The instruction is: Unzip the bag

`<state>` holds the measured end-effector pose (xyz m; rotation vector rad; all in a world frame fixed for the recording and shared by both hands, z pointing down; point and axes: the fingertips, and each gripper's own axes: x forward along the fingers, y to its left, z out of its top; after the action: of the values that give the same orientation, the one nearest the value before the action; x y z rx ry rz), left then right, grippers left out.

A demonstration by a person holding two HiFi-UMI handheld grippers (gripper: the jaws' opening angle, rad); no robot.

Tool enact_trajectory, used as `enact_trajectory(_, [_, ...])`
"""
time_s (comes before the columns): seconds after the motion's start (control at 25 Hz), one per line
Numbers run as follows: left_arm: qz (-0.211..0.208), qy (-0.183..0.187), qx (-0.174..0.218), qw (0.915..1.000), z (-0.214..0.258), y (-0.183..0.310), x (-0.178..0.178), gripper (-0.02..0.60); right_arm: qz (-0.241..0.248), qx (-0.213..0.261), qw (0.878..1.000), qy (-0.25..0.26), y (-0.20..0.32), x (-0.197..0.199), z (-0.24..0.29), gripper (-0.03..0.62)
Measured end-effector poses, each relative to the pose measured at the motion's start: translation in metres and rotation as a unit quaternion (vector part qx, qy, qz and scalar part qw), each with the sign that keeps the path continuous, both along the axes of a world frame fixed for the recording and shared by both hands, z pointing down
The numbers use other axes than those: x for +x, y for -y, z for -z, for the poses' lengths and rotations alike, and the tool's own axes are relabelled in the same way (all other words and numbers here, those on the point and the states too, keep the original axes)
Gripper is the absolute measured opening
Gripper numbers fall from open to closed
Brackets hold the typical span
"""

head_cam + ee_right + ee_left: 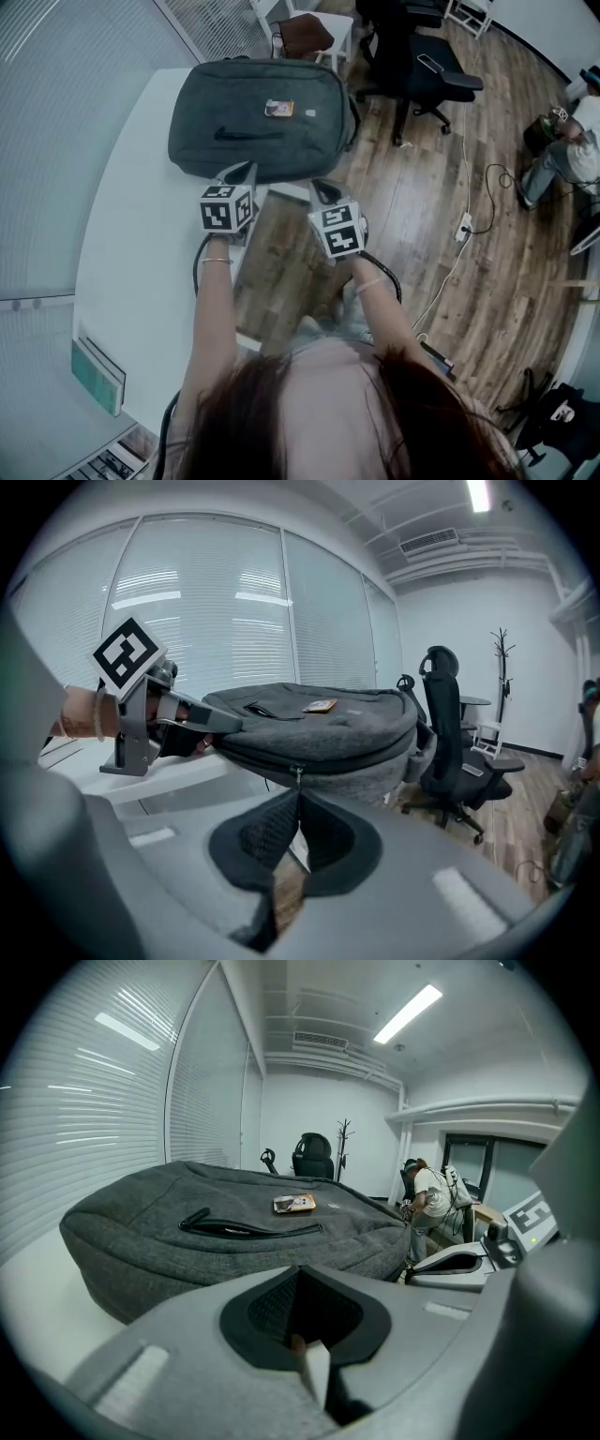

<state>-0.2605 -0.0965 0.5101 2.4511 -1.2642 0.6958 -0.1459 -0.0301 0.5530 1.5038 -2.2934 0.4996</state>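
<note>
a grey fabric backpack (pixel 258 117) lies flat on its back at the far end of a white table (pixel 141 234). its front faces up, showing a small orange label (pixel 278 109), and its near edge reaches the table's lip above the wood-plank floor (pixel 412 244). lying this way, the main zip seam runs along the side wall that faces the person, which is where both tools have gone.

the right gripper (pixel 298 803) has its jaws together. in its own view the small metal zip pull (pixel 298 777) hangs from the seam and drops straight into the line where the pads meet, so it looks pinched on the pull - ready to drag it along the track.

the left gripper (pixel 298 1283) is also closed. its tips sit right at the backpack's near edge, to the left of the pull. i judge it is there to brace the bag so the bag does not slide when the zip is hauled - whether it has fabric nipped between the pads i cannot tell.

the seam reads as closed along the visible stretch, so the unzipping looks barely begun. a black office chair (pixel 412 66) stands beyond the table, well apart.
</note>
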Motion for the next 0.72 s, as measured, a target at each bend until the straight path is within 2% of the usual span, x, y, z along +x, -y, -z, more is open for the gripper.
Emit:
enact_trajectory(0.2, [0.001, 0.004, 0.002, 1.0, 0.0, 0.003, 0.001, 0.009, -0.008, -0.009, 1.0, 0.007, 0.007, 0.021, -0.002, 0.006])
enact_trajectory(0.72, [0.008, 0.007, 0.01, 0.9999, 0.001, 0.002, 0.002, 0.009, 0.026, -0.008, 1.0, -0.007, 0.023, 0.06, -0.001, 0.008])
